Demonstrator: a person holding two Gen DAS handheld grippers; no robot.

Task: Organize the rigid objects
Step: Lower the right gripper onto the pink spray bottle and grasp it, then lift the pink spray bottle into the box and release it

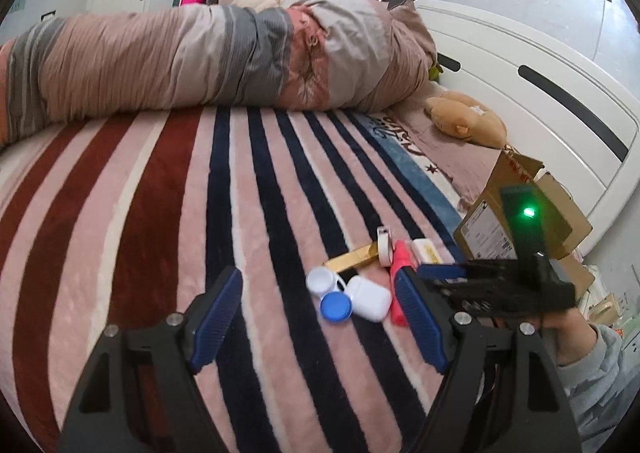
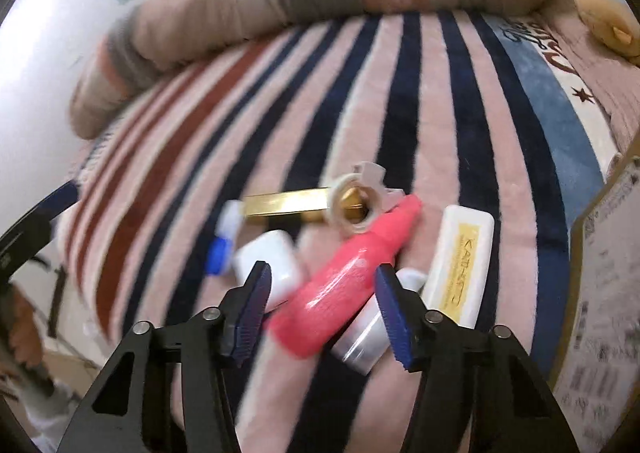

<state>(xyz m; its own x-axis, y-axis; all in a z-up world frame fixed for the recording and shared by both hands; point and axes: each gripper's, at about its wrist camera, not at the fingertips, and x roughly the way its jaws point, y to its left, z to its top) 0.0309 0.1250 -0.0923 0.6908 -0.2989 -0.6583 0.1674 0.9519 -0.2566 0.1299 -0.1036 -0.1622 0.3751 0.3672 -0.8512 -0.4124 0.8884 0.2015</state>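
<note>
On the striped blanket (image 1: 160, 213), everything keys off the pink bottle (image 2: 344, 281). Far left of it: left gripper (image 1: 320, 317), jaws wide apart, nothing between them, hanging back from the pile, likely just keeping clear. Left of the bottle: blue cap (image 1: 335, 305) and white round lid (image 1: 321, 280), touching or nearly so, then the white earbud case (image 2: 270, 265) just beside the bottle's body. Behind the bottle's nozzle: gold bar (image 2: 288, 205) with a tape dispenser (image 2: 356, 205) resting against its end. Loose clutter in one spot, so sorting looks barely begun.

Right gripper (image 2: 322, 319) is spread open, fingers straddling the bottle's lower body, no contact visible; frame is motion-blurred. Reads as lining up a grasp across the narrow width. Under the bottle's base, a clear cylinder (image 2: 362, 341) could get pinched too. Right of the bottle: white case with yellow label (image 2: 460, 265), then the cardboard box (image 1: 492, 229), probably the drop target.
</note>
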